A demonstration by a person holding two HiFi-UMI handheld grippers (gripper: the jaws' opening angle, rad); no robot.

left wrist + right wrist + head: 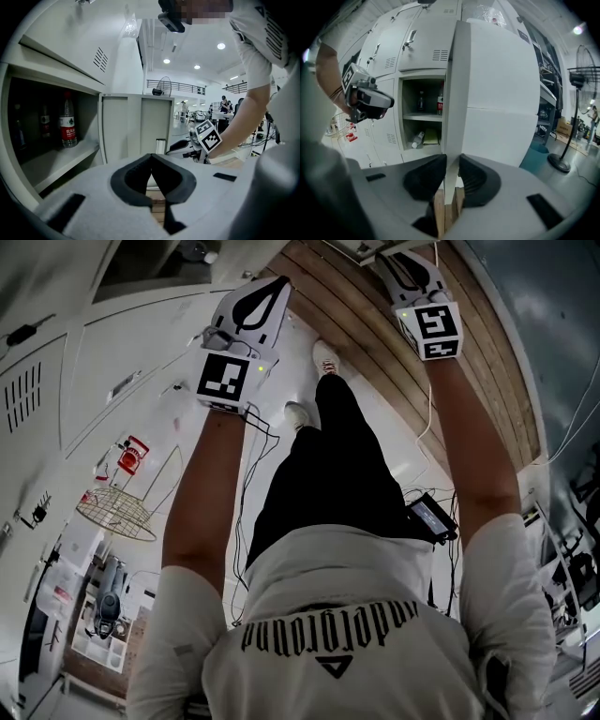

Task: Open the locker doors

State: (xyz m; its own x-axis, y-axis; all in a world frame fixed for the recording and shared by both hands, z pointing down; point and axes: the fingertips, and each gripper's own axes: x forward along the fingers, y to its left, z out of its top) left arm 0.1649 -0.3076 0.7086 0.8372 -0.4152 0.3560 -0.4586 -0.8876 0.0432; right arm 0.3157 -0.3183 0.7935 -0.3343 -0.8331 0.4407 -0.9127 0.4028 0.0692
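Right gripper (452,161) is clamped on the edge of the open locker door (497,84), which is swung out edge-on from the white locker bank (389,51). Left gripper (151,157) has its jaws together and empty, near an open compartment holding a water bottle (68,125). Wood-plank floor (375,324), pedestal fan (581,77) off to the side.

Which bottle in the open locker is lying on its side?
The clear bottle on the lower shelf. The red-label bottle and the dark bottle on the upper shelf both stand upright.
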